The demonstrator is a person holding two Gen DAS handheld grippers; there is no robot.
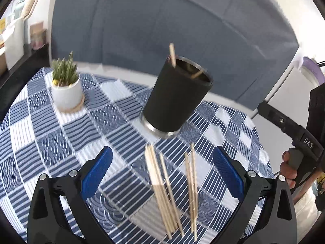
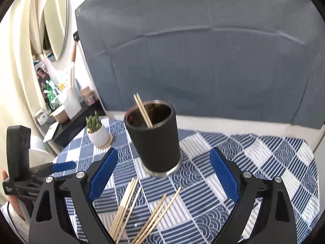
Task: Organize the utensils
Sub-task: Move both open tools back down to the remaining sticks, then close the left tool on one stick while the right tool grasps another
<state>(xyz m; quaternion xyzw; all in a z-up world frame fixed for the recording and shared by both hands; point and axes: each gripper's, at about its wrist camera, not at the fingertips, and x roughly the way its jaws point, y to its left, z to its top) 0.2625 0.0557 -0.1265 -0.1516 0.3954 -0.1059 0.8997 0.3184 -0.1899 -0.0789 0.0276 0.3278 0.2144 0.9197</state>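
Observation:
A black metal cup [image 1: 176, 99] stands on the blue checked tablecloth [image 1: 50, 134] with a couple of wooden chopsticks [image 1: 172, 55] leaning inside it. Several loose chopsticks [image 1: 162, 189] lie on the cloth in front of the cup. My left gripper [image 1: 162, 172] is open and empty, hovering above these loose chopsticks. In the right wrist view the cup [image 2: 156, 140] stands ahead, with chopsticks [image 2: 143, 110] in it and loose chopsticks [image 2: 140, 211] below. My right gripper [image 2: 163, 172] is open and empty above them.
A small potted plant [image 1: 66, 87] on a wooden coaster stands at the far left of the table; it also shows in the right wrist view [image 2: 98, 130]. A grey sofa [image 1: 172, 20] lies behind the table. A dark shelf with clutter [image 2: 67, 109] is at left.

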